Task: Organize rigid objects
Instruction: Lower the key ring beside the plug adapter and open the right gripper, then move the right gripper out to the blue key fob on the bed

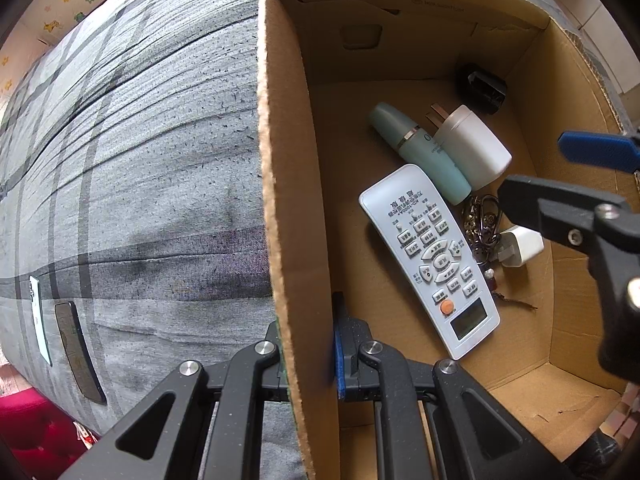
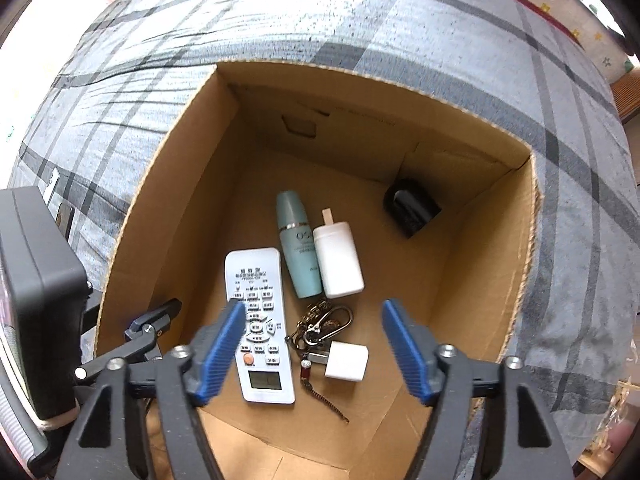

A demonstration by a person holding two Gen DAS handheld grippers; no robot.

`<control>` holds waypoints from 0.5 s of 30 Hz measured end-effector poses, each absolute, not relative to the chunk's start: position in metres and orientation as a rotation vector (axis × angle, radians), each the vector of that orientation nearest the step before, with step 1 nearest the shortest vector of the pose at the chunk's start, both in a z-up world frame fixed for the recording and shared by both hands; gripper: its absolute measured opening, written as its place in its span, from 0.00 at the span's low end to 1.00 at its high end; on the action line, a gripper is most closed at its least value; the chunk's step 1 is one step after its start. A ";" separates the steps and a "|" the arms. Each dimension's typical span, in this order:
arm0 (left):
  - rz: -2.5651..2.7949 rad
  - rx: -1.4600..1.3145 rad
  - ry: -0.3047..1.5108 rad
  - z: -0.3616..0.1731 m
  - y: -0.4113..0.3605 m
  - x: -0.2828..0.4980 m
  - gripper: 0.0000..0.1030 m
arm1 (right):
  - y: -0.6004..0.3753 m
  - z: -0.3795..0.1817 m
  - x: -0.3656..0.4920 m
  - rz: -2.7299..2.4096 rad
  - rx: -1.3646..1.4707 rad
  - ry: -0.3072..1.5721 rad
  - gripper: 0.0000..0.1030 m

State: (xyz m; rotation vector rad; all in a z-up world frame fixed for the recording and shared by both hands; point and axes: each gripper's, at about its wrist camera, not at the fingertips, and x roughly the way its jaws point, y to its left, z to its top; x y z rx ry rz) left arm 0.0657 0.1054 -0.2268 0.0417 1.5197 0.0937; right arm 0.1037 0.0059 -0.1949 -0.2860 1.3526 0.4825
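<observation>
Remote control (image 2: 259, 322) lies flat on the cardboard box (image 2: 516, 256) floor, long axis toward the far wall, display end nearest; its button lettering is unreadable. Left gripper (image 1: 308, 354) pinches the box wall; right gripper (image 2: 314, 348) hangs spread, empty.

The box (image 2: 516, 264) stands open at the top on the bed (image 2: 400, 32). Its floor is bare along the left wall, at the far left corner and along the near edge. The middle is crowded: remote (image 2: 260, 320), bottle (image 2: 298, 248), white jar (image 2: 338, 262), keys (image 2: 320, 326) and charger (image 2: 347, 361) lie close together. A black thing (image 2: 412, 206) fills the far right corner. The left hand-held gripper (image 1: 308, 364) straddles the left wall.
</observation>
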 end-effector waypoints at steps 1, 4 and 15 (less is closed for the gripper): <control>0.094 0.042 1.520 -0.227 0.106 0.066 0.12 | 0.005 -0.193 0.104 0.481 -0.283 1.348 0.81; 0.095 0.035 1.520 -0.227 0.106 0.066 0.12 | 0.004 -0.188 0.103 0.471 -0.281 1.332 0.93; 0.103 0.037 1.523 -0.227 0.104 0.068 0.12 | -0.018 -0.168 0.113 0.438 -0.227 1.267 1.00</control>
